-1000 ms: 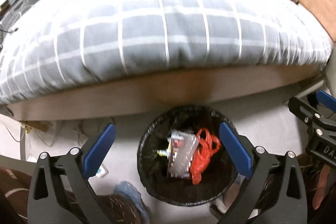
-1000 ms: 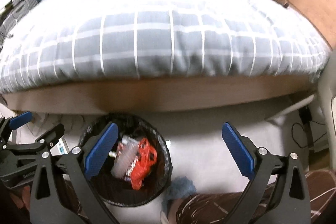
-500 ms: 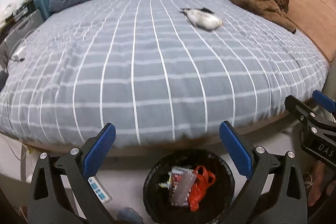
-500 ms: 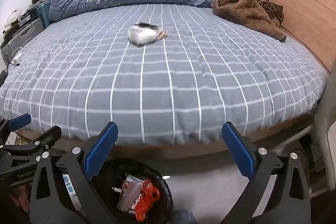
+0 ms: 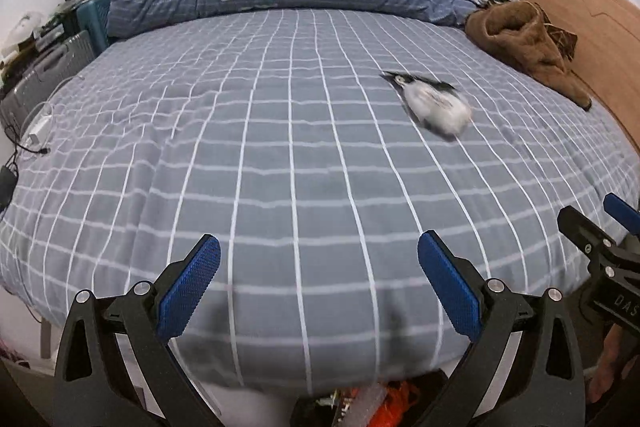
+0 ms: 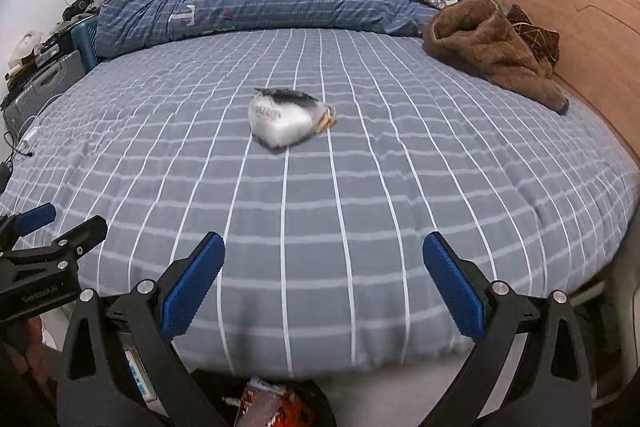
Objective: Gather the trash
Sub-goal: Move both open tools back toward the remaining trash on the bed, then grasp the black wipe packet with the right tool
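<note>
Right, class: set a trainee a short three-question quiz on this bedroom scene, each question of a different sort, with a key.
1. True or false: the left gripper is shut on the crumpled silver wrapper.
2. Multiple choice: what lies near the wooden headboard on the checked bed cover? A) a brown fleece garment B) a red towel C) a laptop
3. In a few words: where is the trash bin relative to the bed?

Key: 1. False; both it and the right gripper are open and empty. 2. A. 3. On the floor at the near edge, below the grippers.
</note>
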### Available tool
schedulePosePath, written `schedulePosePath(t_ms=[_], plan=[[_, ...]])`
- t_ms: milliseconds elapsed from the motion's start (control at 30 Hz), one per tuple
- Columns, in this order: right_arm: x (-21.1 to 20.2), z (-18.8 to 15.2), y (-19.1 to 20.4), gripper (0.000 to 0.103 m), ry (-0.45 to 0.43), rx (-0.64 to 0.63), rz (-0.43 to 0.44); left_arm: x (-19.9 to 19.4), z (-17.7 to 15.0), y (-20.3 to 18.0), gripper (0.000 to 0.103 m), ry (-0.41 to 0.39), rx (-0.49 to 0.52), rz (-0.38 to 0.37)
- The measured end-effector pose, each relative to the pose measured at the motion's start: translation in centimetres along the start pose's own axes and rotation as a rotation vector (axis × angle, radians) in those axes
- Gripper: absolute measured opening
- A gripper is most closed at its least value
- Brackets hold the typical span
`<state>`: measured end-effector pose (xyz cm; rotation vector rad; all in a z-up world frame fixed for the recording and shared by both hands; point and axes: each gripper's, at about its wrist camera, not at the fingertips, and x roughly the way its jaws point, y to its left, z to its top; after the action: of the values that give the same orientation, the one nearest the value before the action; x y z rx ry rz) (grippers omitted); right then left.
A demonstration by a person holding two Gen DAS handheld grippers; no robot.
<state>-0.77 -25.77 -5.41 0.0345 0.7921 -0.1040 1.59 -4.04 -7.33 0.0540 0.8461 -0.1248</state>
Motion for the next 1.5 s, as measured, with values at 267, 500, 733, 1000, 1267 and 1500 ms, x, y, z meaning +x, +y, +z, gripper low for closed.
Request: schedulePosePath(t_ms=[267,500,733,1000,1267,1500], plan=[[4.6,5.1,1.0,0.095,0.003,-0.003,0.034,3.6,4.1,1.0,0.097,0.0,-0.007,0.013],[9.6,10.0,1.0,0.095,0.028,-0.007,0.067,6.6,7.9,1.6,0.097,-0.009,0.002,0.018],[15.2,14.2,1.3,0.095,0.116,-0.008,0.12,9.5,10.9,2.4,0.097,-0.005,0.012,0.024],[20.1,16.0,2.7,0.095,0.202,-0.025,0.154,11.5,13.2,3.0,0.097,-0.006,0.008,0.013],[23.1,16.4,2.8,0.089,0.26,0.005,0.173,12.4,13.3,3.3,0.097,0.01,0.004,0.013],[23.9,16.2,3.1,0.072,0.29,-0.003,0.189,12.8,13.3,3.4,0.097,0.017,0.003,0.016]])
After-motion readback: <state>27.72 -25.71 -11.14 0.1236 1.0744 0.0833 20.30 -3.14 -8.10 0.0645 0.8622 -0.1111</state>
